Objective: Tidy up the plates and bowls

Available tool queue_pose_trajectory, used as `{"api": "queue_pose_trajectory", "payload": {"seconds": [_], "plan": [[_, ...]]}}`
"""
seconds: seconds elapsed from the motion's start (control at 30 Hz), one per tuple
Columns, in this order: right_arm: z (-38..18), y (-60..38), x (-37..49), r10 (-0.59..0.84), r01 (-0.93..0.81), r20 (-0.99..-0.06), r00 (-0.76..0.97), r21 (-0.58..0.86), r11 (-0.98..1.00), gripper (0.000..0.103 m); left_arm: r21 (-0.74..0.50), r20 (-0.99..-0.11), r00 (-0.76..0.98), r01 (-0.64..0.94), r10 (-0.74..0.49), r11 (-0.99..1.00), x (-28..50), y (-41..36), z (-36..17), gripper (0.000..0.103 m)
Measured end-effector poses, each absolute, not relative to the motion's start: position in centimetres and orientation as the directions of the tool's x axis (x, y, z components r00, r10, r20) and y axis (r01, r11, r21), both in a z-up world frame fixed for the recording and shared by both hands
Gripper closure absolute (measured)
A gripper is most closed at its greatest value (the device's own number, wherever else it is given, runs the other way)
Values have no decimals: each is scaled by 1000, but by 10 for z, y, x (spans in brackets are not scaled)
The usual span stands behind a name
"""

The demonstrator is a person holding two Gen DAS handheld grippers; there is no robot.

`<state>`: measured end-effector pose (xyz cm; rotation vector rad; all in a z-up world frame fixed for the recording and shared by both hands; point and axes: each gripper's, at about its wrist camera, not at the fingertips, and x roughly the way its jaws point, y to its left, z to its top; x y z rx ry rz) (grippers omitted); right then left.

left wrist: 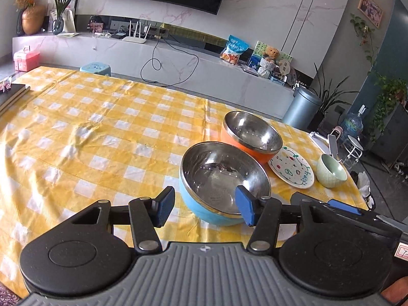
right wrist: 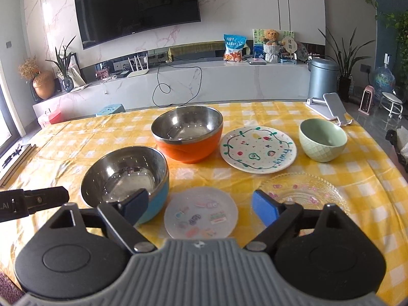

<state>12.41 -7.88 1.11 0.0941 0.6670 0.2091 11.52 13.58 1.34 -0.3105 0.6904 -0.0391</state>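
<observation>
While hovering over the yellow-checked cloth (right wrist: 357,186), left gripper (left wrist: 206,207) partly spread, pinching nothing: left pad (left wrist: 164,205) clear of everything, right pad (left wrist: 244,204) in front of the blue bowl's (left wrist: 216,178) near rim, contact impossible to tell, no squeeze visible. Right gripper (right wrist: 201,206) spread wider, also empty: between its pads, seen lower down on the cloth, a small frosted plate (right wrist: 201,211) with stickers; left pad (right wrist: 135,204) overlapping the blue bowl (right wrist: 122,173) in the picture, right pad (right wrist: 265,209) overlapping a clear glass plate (right wrist: 306,191), touching neither as far as can be told. Counted in the right view: three bowls and three plates. Bowls: the blue steel-lined one at near left, an orange steel-lined one (right wrist: 188,132) behind it, a pale green one (right wrist: 322,139) at far right, all upright and apart from one another. Plates: a white painted one (right wrist: 257,149) lying between the orange and green bowls, the frosted one just right of the blue bowl, the glass one near right, in front of the painted plate. In the left view only two plateware rows visible: blue bowl nearest, orange bowl (left wrist: 252,135) just behind, painted plate (left wrist: 290,167) and green bowl (left wrist: 331,170) off to the right. Phone stand (right wrist: 331,107) at the cloth's far right edge.
</observation>
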Motion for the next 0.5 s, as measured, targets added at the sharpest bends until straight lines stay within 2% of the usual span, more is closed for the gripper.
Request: {"api": "queue_pose_trajectory", "payload": {"seconds": [0.1, 0.17, 0.37, 0.5], "plan": [[8, -69, 141, 251, -154, -622, 742, 206, 966, 31, -335, -641, 753, -100, -149, 937, 134, 143, 7, 50], [4, -61, 152, 255, -143, -643, 723, 221, 965, 42, -349, -655, 742, -125, -147, 929, 145, 146, 1, 56], [-9, -47, 173, 268, -122, -689, 674, 254, 960, 65, -383, -677, 720, -168, -152, 908, 168, 156, -14, 69], [-16, -45, 184, 275, -109, -700, 659, 274, 956, 76, -394, -686, 710, -175, -161, 902, 176, 157, -19, 78]]}}
